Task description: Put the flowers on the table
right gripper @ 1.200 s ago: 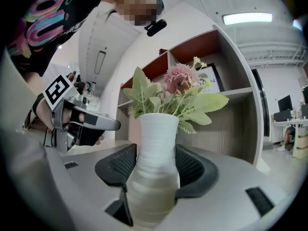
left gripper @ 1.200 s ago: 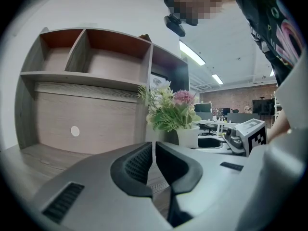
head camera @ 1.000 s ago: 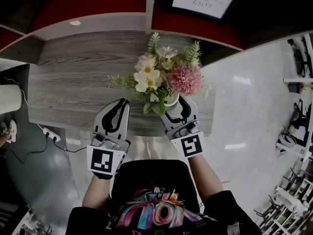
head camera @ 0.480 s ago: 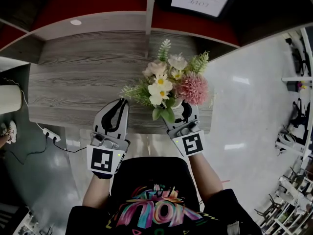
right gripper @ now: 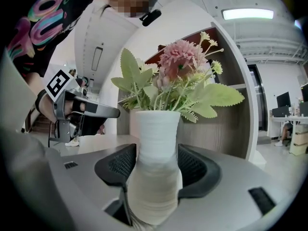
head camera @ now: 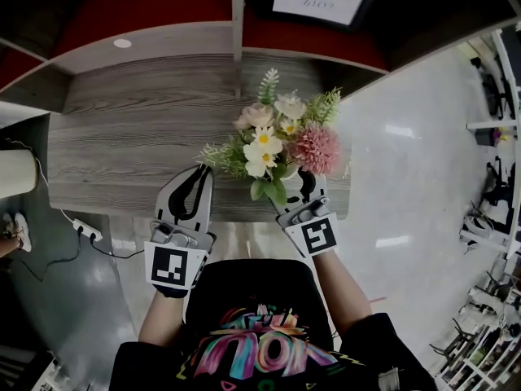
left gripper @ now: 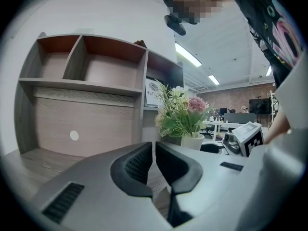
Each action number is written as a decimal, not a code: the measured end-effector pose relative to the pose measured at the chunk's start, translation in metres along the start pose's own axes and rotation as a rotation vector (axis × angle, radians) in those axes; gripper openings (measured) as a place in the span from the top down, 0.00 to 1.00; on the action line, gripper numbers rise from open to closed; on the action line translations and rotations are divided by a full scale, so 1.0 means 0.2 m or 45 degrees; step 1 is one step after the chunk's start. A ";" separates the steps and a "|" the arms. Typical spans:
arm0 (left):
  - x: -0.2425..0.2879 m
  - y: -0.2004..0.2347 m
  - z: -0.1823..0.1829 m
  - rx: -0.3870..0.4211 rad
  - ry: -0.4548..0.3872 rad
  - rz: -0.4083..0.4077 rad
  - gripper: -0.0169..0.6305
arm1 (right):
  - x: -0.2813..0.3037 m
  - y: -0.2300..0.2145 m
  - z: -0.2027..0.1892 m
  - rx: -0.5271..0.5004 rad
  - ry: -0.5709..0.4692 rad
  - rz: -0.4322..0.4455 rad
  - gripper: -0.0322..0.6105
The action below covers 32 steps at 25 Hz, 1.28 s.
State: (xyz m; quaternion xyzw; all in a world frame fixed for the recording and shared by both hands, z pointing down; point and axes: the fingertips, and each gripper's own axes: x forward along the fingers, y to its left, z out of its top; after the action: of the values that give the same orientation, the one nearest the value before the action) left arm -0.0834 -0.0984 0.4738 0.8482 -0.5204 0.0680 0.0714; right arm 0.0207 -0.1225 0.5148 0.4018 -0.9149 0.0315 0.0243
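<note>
The vase (right gripper: pixel 154 129) sits between the jaws of my right gripper (right gripper: pixel 155 165), its flowers (head camera: pixel 281 137) rising above them. My left gripper (head camera: pixel 203 173) lies to its left. The bench (head camera: pixel 122 137) stretches under and ahead of both, the shelf (left gripper: pixel 86 66) behind it.

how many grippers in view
2: the left hand-held gripper, shut and empty, over the grey wooden table's near edge; the right hand-held gripper clamping the white ribbed vase.

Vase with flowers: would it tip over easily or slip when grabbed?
Probably top-heavy: the flowers spread far wider than the narrow vase, so a nudge might tip it. Its white ribbed wall looks rigid, perhaps ceramic, so likely breakable. The right gripper clamps its waist; the ribs may resist slipping.
</note>
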 end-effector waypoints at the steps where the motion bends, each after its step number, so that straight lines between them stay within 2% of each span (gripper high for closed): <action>1: 0.00 0.00 0.01 0.003 -0.008 -0.004 0.91 | 0.00 0.00 0.00 0.006 0.007 0.006 0.53; 10: 0.02 0.00 0.06 -0.006 -0.015 -0.013 0.91 | -0.03 0.01 -0.01 0.021 0.101 0.078 0.49; 25: 0.02 0.06 0.21 0.026 -0.063 0.004 0.91 | -0.16 -0.06 0.07 0.083 0.181 0.016 0.47; 28: 0.03 0.06 0.25 0.028 -0.074 0.001 0.91 | -0.21 -0.08 0.10 0.078 0.237 0.005 0.47; 32: 0.02 0.06 0.32 0.039 -0.089 -0.008 0.91 | -0.29 -0.11 0.17 0.090 0.184 -0.020 0.47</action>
State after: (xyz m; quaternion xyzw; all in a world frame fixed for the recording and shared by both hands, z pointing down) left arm -0.0902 -0.1206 0.4135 0.8527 -0.5188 0.0461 0.0403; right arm 0.0748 -0.0977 0.4778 0.4064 -0.9058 0.0926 0.0764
